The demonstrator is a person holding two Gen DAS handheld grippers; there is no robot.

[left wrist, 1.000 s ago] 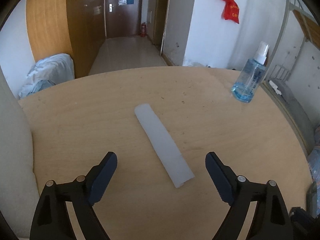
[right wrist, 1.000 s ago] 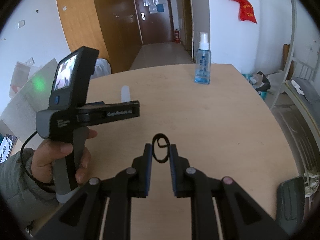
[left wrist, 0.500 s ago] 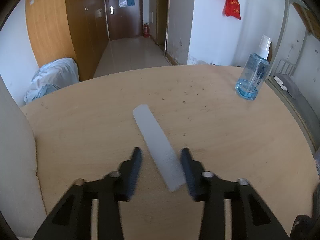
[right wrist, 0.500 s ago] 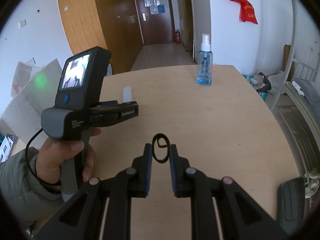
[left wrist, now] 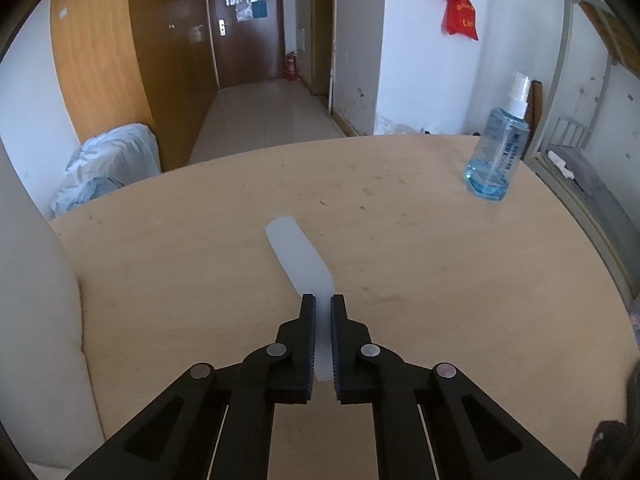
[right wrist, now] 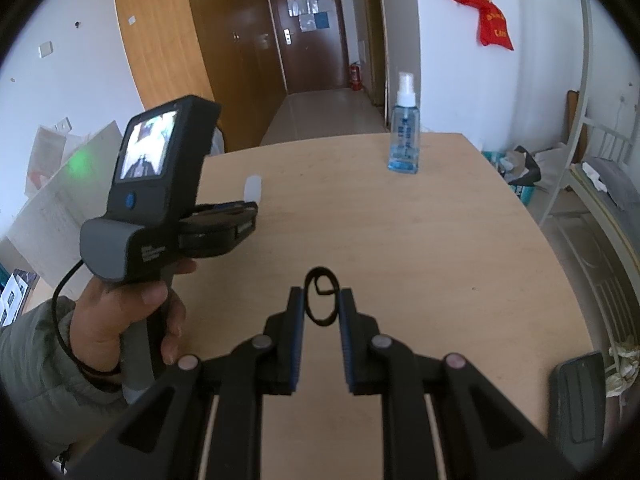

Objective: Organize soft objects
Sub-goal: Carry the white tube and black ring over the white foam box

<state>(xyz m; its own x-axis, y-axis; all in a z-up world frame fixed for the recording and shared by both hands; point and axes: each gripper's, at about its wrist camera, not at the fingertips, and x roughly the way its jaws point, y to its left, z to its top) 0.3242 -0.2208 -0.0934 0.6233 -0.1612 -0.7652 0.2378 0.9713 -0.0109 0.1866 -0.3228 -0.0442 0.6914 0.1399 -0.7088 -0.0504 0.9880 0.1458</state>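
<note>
**Left wrist view: jaws clamped on the white strip**

Left wrist view shows the left gripper [left wrist: 323,304] with its jaws drawn close together, pinching the near end of a translucent white soft strip [left wrist: 298,258] between the ribbed pads. The rest of the strip runs forward and to the left from the jaws, over the wooden counter [left wrist: 440,280]; whether its far end touches the wood cannot be told. From the right wrist camera, the person's left hand [right wrist: 120,316] wraps the handle of that gripper, held roughly level above the left part of the counter, the rounded tip of the strip showing beyond it.

The right gripper [right wrist: 322,302] holds its jaws a little apart, pressing on either side of a black elastic loop [right wrist: 320,300] that stands between the tips above the counter's near middle.

A blue spray bottle [right wrist: 405,140] stands upright near the counter's far edge, well apart from both grippers.
</note>
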